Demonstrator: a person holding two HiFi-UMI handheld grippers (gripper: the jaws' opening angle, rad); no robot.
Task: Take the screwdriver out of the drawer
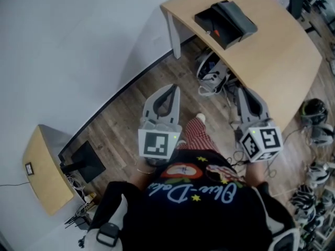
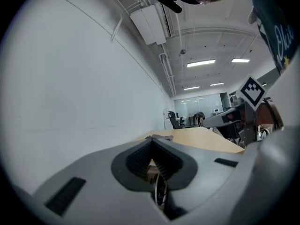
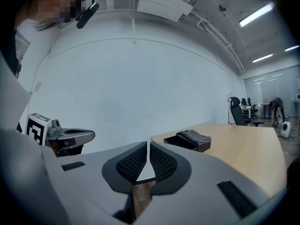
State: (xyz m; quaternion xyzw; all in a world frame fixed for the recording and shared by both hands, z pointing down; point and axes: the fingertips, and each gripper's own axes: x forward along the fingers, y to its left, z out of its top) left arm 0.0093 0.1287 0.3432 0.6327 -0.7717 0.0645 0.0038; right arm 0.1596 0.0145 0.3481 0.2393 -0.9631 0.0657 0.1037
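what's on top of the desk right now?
A black drawer box sits on the desk, with a grey piece lying across its top. A small orange bit shows at its near edge. The rest of its inside is covered, so no screwdriver can be made out.

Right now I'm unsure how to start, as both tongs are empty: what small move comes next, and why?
Probably step toward the wooden table and carry the right tongs forward to the black drawer box on it. Both right and left tongs are shut, empty and over the floor, well short of the box.
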